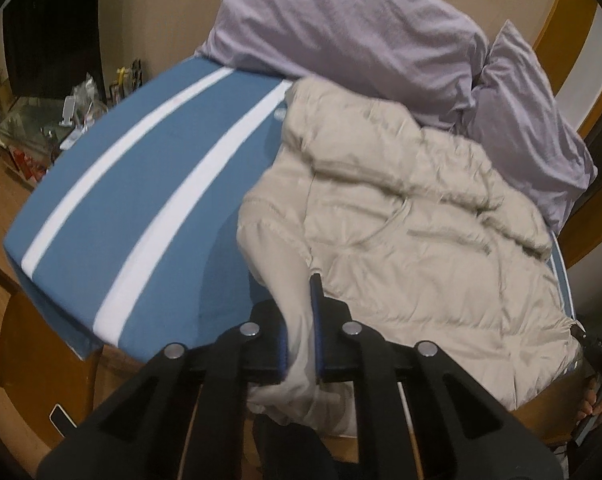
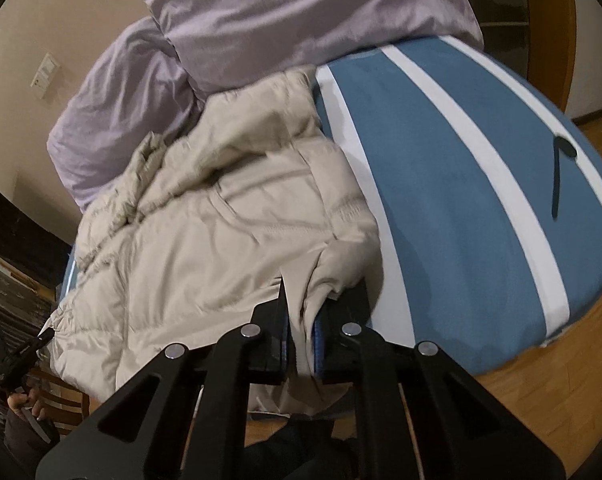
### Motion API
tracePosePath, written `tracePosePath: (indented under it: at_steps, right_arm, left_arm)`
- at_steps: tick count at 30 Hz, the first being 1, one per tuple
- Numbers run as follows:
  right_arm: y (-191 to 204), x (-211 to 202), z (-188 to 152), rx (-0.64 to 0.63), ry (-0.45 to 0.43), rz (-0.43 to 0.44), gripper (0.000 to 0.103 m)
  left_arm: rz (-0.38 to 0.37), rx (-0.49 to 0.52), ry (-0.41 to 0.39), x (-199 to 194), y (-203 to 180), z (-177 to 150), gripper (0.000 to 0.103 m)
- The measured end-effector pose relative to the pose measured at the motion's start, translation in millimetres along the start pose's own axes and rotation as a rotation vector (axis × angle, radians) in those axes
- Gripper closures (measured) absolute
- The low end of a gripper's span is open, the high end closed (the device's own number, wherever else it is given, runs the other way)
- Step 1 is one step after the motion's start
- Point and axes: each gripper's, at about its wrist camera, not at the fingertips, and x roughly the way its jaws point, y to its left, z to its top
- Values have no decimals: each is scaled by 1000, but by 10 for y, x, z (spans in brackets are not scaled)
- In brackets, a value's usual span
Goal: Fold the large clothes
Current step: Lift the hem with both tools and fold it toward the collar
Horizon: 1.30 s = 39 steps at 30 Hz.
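A beige quilted puffer jacket (image 1: 413,240) lies spread on a blue cover with white stripes (image 1: 141,184), its collar towards the pillows. My left gripper (image 1: 299,312) is shut on a fold of the jacket's near edge, and the cloth bunches up between its blue pads and hangs below them. In the right wrist view the same jacket (image 2: 205,232) fills the left half of the blue striped cover (image 2: 461,184). My right gripper (image 2: 307,312) is shut on the jacket's near corner, with a strip of beige cloth pinched between its fingers.
Two lilac pillows (image 1: 361,32) lean against the wall behind the jacket. A black strap (image 2: 559,176) lies on the cover at the right. A person's hand with a black device (image 2: 21,364) shows at the jacket's far corner. Wooden floor and a cluttered glass table (image 1: 41,128) lie beyond.
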Motion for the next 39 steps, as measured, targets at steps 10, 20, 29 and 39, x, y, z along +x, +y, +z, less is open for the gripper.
tracePosePath:
  at_steps: [10,20,29,39]
  right_arm:
    - [280,28,511,-46,-67,5,94]
    - [501,155,1158,-46,-129,20,94]
    - [651,481,1729,-32,-147,4,94]
    - [729,1034,2224,3,-106,-42,93]
  left_arm:
    - [13,55,-84,-54,-286,644,93]
    - [20,68,-130,104,-503,1378,93]
    - [26,82,-145,428,-706,2038,93]
    - [32,94,-104,984,-794,2533,93]
